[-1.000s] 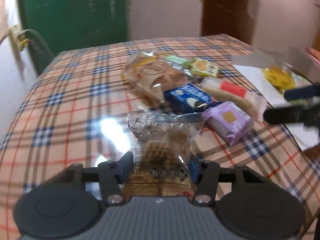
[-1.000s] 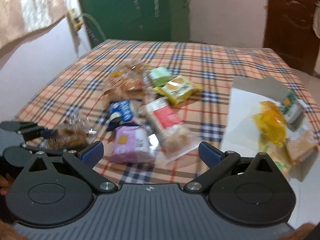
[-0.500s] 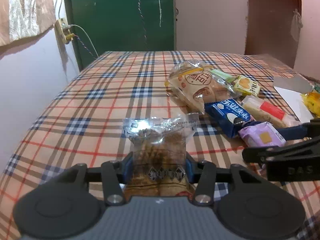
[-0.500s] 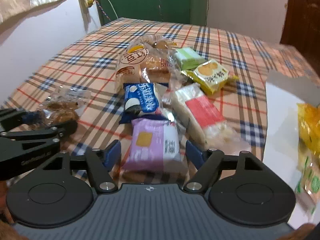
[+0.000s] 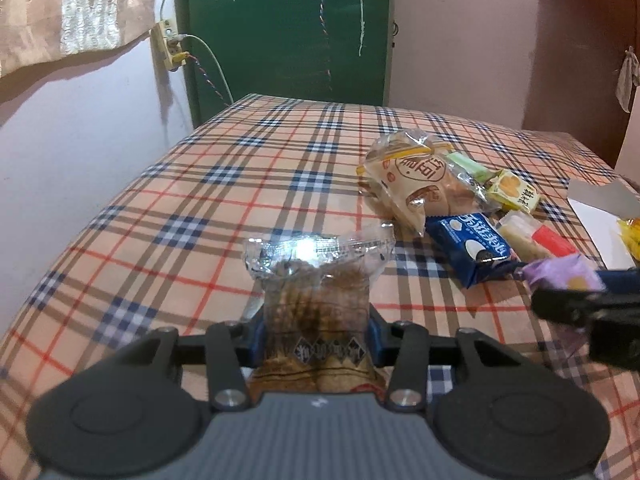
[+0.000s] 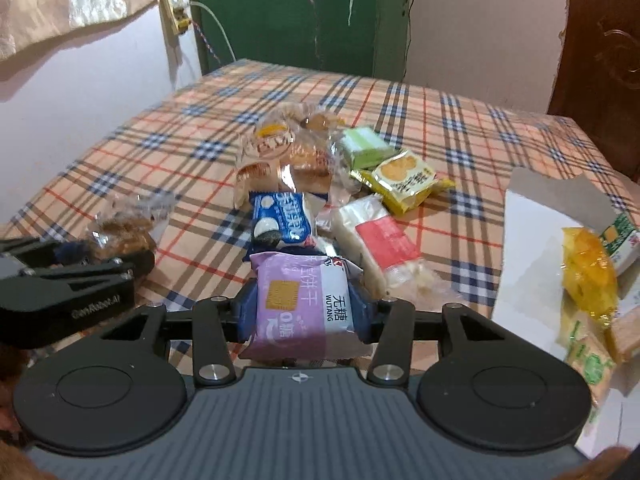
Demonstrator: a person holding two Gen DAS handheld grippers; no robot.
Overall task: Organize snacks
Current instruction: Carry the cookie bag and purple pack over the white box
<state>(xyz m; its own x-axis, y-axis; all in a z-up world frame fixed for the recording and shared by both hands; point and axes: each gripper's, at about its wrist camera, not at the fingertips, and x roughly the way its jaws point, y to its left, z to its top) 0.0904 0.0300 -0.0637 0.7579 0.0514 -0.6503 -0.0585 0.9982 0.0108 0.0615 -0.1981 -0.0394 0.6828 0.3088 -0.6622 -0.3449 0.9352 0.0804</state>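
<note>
My left gripper (image 5: 316, 334) is shut on a clear packet of brown biscuits (image 5: 316, 280), held at the near left of the plaid table. It also shows in the right wrist view (image 6: 120, 232). My right gripper (image 6: 300, 312) is shut on a purple biscuit packet (image 6: 300, 300), which also shows in the left wrist view (image 5: 560, 276). A pile of snacks lies just beyond: a blue packet (image 6: 280, 220), a red and white packet (image 6: 380, 240), a yellow packet (image 6: 404, 180), a green packet (image 6: 364, 146) and a bread bag (image 6: 280, 152).
A white box (image 6: 532, 240) stands at the right with a yellow bag (image 6: 588, 272) and other packets in it. The plaid tablecloth (image 5: 200, 200) covers the table. A green door and a wall socket with cables are behind.
My right gripper has moved in over the purple packet and shut on it. My left gripper still holds the biscuit packet and has swung to the left.
</note>
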